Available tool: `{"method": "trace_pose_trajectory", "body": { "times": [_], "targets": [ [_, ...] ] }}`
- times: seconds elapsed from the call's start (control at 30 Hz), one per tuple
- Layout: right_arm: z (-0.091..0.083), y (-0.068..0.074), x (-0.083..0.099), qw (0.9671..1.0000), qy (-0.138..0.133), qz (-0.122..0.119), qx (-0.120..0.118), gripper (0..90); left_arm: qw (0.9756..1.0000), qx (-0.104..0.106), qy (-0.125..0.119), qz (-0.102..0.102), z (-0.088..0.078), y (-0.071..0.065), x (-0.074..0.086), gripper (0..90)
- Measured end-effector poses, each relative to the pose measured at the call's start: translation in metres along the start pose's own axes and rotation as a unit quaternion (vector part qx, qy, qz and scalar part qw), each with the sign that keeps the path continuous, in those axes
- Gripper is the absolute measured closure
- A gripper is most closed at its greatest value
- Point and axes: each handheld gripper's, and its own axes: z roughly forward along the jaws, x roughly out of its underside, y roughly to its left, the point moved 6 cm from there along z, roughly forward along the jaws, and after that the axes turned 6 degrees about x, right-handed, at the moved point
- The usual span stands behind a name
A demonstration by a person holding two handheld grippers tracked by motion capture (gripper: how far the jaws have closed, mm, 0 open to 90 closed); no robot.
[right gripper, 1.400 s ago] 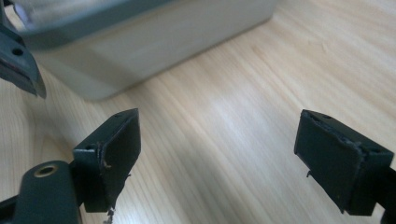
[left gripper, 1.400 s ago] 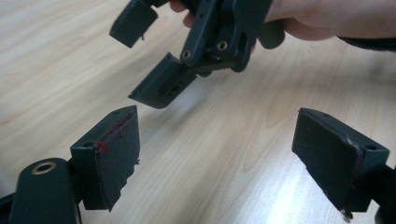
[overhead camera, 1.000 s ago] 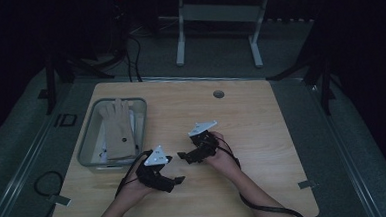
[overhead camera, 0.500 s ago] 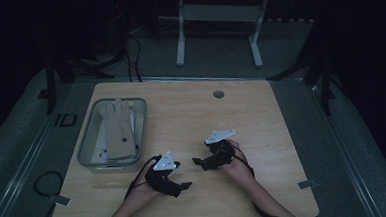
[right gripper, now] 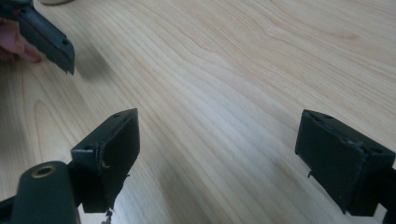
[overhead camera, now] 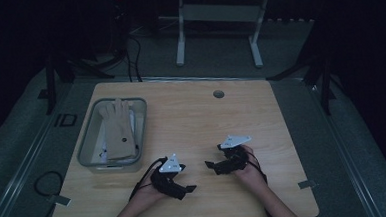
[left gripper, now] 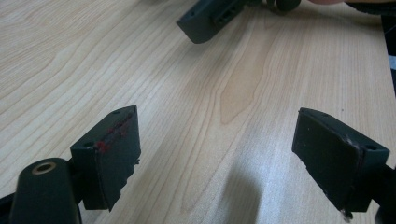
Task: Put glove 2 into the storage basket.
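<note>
High view: left gripper (overhead camera: 177, 182) at 6 o'clock and right gripper (overhead camera: 219, 166) at 5 o'clock, both low on the wood table (overhead camera: 206, 118), nothing held. Glove (overhead camera: 118, 128) lies in the clear bin (overhead camera: 84, 146) at 9 o'clock, so the work looks done or not begun. Room dark, grey floor.

Left gripper view: 2 jaws wide, bare tabletop betw. them.

Right gripper view: jaws wide, empty too.

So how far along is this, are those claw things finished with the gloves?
It looks close to finished, or paused. The beige gloves already lie in the clear bin at the table's left. Nothing is in hand: the left gripper and right gripper both sit open and empty over bare wooden table near the front edge. I see nothing loose on the tabletop left to pick up.
</note>
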Motion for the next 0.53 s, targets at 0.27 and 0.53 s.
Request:
{"method": "trace_pose_trajectory", "body": {
  "times": [0.27,0.53],
  "targets": [
    [-0.0056,-0.0055,0.0096,0.9999,-0.003,0.013,0.002,14.0,0.9999,-0.009,-0.012,-0.007,-0.0034,0.0032,-0.0007,14.4],
    [-0.0056,-0.0067,0.0091,0.9999,-0.005,0.014,0.002,14.0,0.9997,-0.008,-0.022,-0.008,-0.0066,0.0052,-0.0002,14.4]
  ]
}}
